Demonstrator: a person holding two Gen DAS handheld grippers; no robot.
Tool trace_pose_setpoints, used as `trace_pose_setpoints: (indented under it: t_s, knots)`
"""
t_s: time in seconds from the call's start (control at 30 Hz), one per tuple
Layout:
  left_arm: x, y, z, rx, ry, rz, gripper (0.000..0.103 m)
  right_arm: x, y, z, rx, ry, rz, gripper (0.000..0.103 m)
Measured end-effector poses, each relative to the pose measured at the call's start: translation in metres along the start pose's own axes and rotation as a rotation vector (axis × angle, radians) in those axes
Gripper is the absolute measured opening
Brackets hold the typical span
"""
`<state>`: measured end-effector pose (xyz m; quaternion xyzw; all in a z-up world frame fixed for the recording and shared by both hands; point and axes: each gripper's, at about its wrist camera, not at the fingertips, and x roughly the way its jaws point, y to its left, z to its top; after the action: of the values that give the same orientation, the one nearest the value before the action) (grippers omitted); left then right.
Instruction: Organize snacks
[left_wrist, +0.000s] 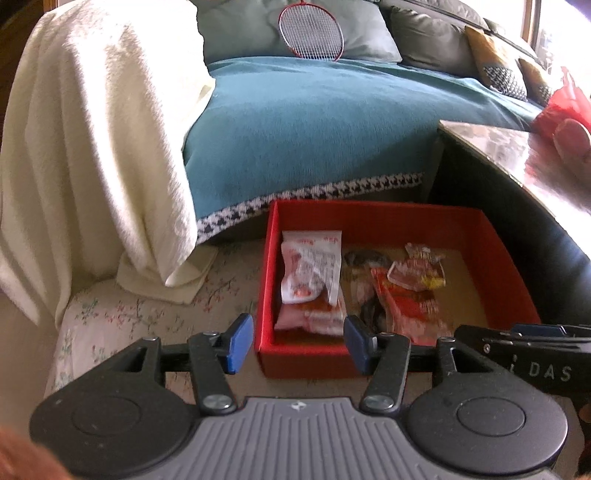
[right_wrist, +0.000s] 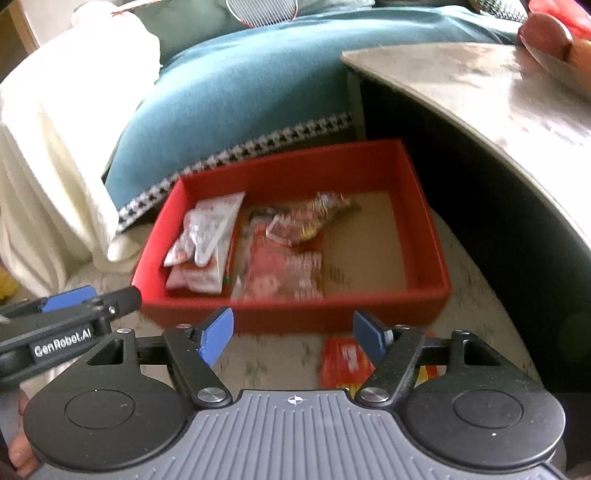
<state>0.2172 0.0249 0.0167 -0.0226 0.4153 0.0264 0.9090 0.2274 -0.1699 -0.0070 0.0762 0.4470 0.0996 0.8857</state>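
Both claws, left gripper (left_wrist: 293, 341) and right gripper (right_wrist: 293, 338), stand parted and empty just short of the red box (right_wrist: 424, 229) holding several snack packets (right_wrist: 280, 266); recommend right descends squarely over the loose red packet (right_wrist: 341, 363) outside it.

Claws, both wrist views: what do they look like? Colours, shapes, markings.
Both alike: the left claw and right claw have blue flat pads on black linkage arms with silver pivot bolts, two black round discs, and a ribbed grey body bearing a small crosshair mark. White side lettering: "GenRobot.AI" on the left, "DAS" on the right.
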Motion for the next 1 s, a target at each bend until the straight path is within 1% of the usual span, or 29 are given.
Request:
trace_pose_setpoints:
  t_s: [0.1,0.23,0.43,0.57,0.67,0.73,0.87,1.0]
  knots:
    - [-0.006,0.001,-0.009,0.001,0.013,-0.007,0.048,-0.007,-0.004,-0.013,0.005,0.005,-0.013,0.079]
    - [-0.011,-0.002,-0.025,0.029,0.042,-0.023,0.048,-0.016,-0.011,-0.030,0.024,0.021,-0.023,0.080]
    - [-0.009,-0.009,-0.052,0.061,0.130,-0.057,0.048,-0.027,-0.016,-0.050,0.030,0.032,-0.030,0.080]
    - [-0.008,-0.017,-0.069,0.095,0.163,-0.058,0.048,-0.039,-0.023,-0.062,0.058,0.028,-0.021,0.082]
    - [-0.003,-0.021,-0.079,0.116,0.189,-0.044,0.048,-0.045,-0.030,-0.072,0.079,0.029,-0.018,0.082]
    - [0.003,-0.022,-0.085,0.123,0.221,-0.040,0.048,-0.047,-0.033,-0.078,0.092,0.038,-0.012,0.082]
    - [0.015,-0.026,-0.095,0.132,0.273,-0.042,0.048,-0.049,-0.034,-0.089,0.086,0.053,-0.018,0.082]
    - [0.023,-0.030,-0.101,0.135,0.291,-0.048,0.048,-0.049,-0.038,-0.091,0.098,0.057,-0.024,0.082]
